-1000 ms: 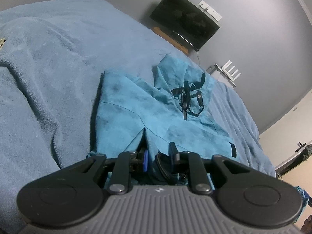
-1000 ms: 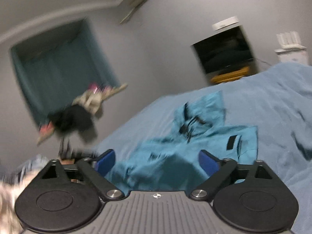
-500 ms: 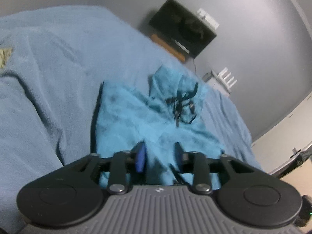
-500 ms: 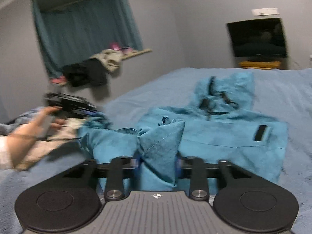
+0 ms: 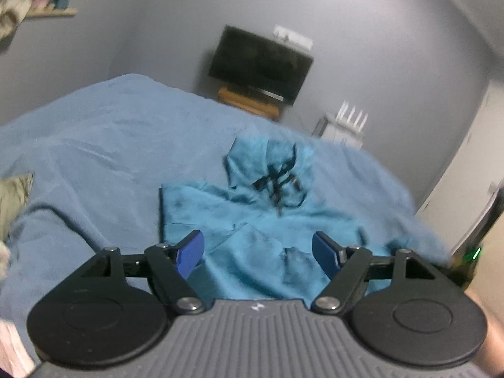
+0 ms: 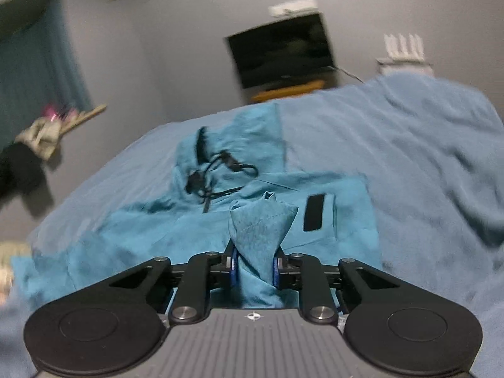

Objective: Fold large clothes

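- A teal fleece hooded jacket (image 6: 283, 195) with black drawcords lies spread on a bed covered by a light-blue fleece blanket (image 6: 425, 157); in the right wrist view it fills the middle of the frame, hood toward the top, a black rectangular patch at centre right
- The right tongs (image 6: 254, 267) at lower centre are closed on a bunched fold of the jacket's fabric; their jaws have just been closing, and the pinched cloth stands up in a peak between the blue pads
- In the left wrist view the left tongs (image 5: 257, 250) hang above the jacket's (image 5: 252, 220) near edge at lower centre; their jaws have just been opening and stand wide apart, with nothing gripped; the cloth shows through the gap but the blue pads (image 5: 189, 252) do not press on it
- A dark flat television screen (image 5: 261, 63) sits on the grey wall at top centre over a wooden shelf; a white router with upright antennas (image 5: 346, 123) stands to its right
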The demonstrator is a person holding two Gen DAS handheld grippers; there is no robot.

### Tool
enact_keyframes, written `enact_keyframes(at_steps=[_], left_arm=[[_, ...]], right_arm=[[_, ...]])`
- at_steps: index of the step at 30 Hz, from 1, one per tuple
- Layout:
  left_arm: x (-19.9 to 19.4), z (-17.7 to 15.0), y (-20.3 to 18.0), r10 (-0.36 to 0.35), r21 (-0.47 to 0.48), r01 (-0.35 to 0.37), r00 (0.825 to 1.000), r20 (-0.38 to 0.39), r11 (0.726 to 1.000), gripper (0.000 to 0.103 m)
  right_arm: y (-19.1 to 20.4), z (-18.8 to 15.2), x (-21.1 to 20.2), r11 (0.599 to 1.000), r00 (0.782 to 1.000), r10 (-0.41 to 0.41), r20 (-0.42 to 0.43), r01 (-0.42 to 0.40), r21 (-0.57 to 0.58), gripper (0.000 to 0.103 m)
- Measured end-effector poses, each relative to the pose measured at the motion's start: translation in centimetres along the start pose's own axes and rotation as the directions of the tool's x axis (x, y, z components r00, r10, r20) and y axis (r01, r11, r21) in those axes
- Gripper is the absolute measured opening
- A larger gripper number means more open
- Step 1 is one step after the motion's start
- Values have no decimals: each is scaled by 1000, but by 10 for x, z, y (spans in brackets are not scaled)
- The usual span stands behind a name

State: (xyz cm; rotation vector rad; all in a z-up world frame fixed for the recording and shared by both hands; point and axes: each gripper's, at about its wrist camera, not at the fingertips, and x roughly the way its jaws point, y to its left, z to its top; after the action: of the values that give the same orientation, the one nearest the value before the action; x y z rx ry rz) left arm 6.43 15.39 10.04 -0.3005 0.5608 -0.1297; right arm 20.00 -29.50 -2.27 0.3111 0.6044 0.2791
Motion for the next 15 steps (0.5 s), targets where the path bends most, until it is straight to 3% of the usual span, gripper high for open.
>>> enact_keyframes(at_steps=[3,4,7,10,15], left_arm=[[38,-2,-3,24,114,-23,1000,-6,993,75],[50,-2,-2,30,148,-28,1000,-10,989,75],[92,4,4,30,213,-19,998,-53,977,75],[137,16,11,-13,229,43,991,-134,973,75],[196,35,21,-127,207,187,954,-271,960,74]], right_arm=[[-14,-7,10,992,999,26,26,-29,124,40],[-17,-9,12,988,999,38,35,-43,146,53],[-30,-17,12,982,996,76,36,-81,173,53],[-46,-22,12,967,990,139,24,-141,214,55],[-71,-20,23,929,964,266,26,-263,261,65]])
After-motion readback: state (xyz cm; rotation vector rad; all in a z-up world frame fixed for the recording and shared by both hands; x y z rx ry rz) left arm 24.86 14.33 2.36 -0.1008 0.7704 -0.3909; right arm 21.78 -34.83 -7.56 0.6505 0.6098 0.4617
